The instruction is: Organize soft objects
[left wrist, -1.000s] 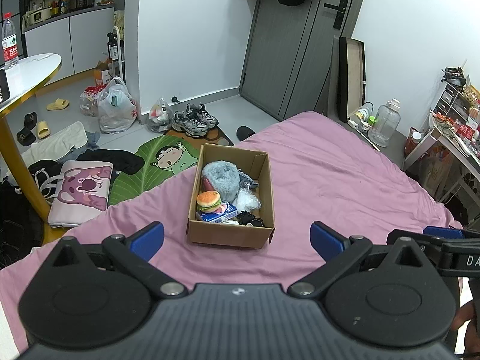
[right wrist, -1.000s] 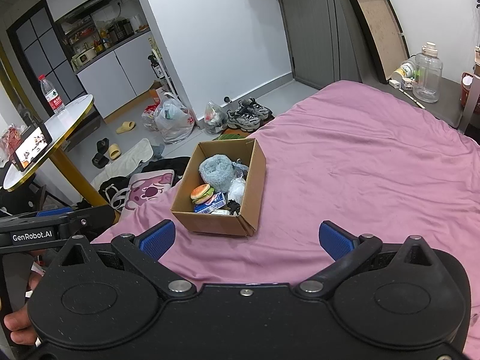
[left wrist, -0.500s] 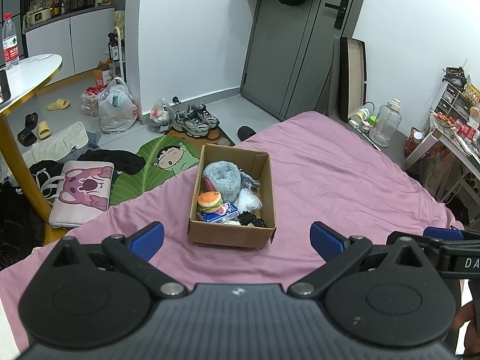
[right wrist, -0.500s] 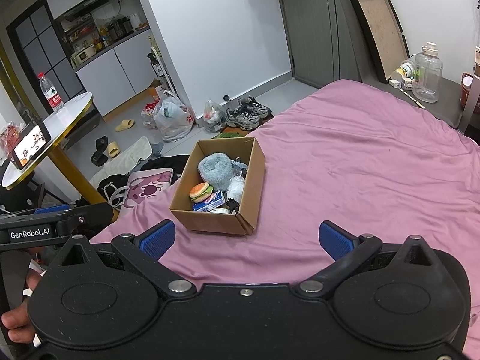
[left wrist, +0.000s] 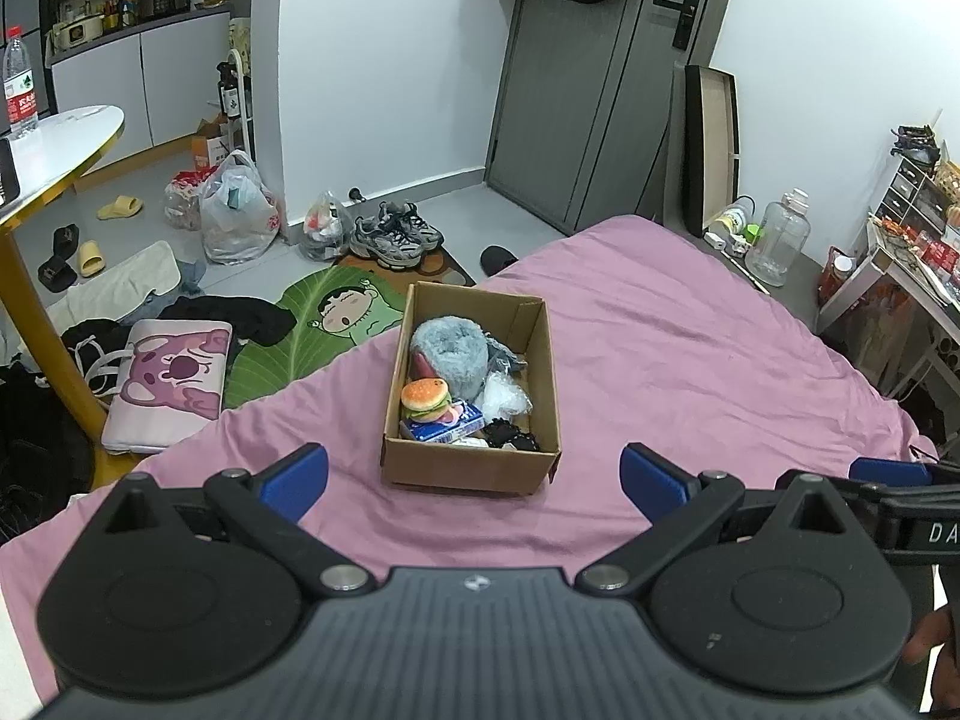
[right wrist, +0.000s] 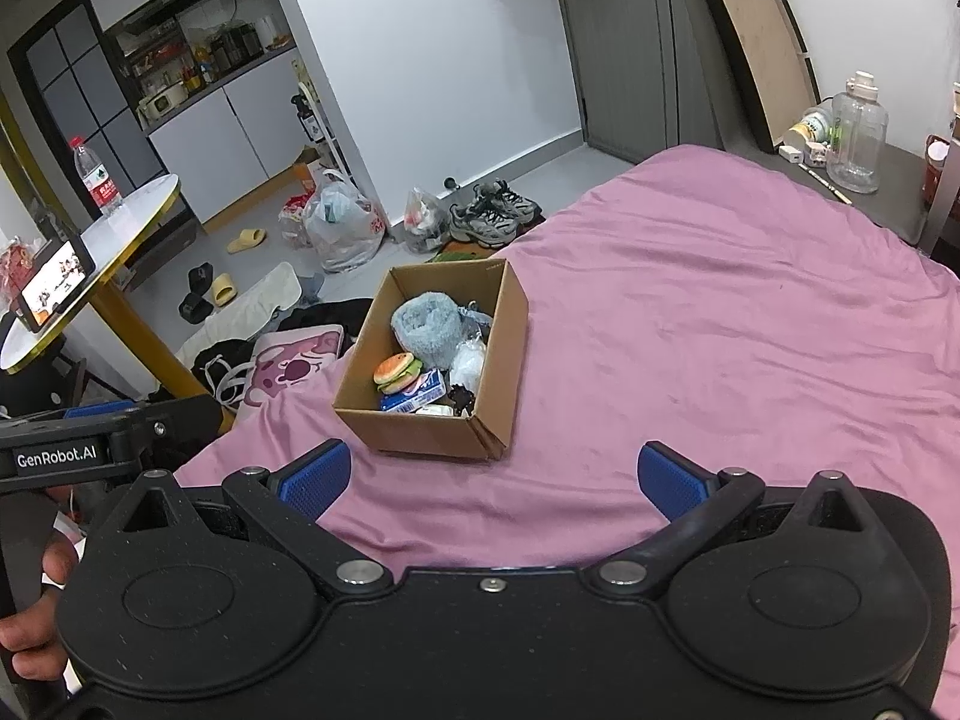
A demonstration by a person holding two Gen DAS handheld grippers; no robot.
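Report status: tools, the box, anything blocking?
Left tool open, empty. Right tool open, empty. Cardboard box on pink bedspread, burger toy and blue fuzzy plush inside. Nothing between tools and box.

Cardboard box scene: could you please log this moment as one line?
left gripper: open, empty | right gripper: open, empty | cardboard box: on pink bedsheet, holds burger toy

Brown cardboard box [left wrist: 468,468], pink bedsheet [left wrist: 690,360], fluffy blue-grey plush [left wrist: 450,351], blue finger pads [left wrist: 297,477].
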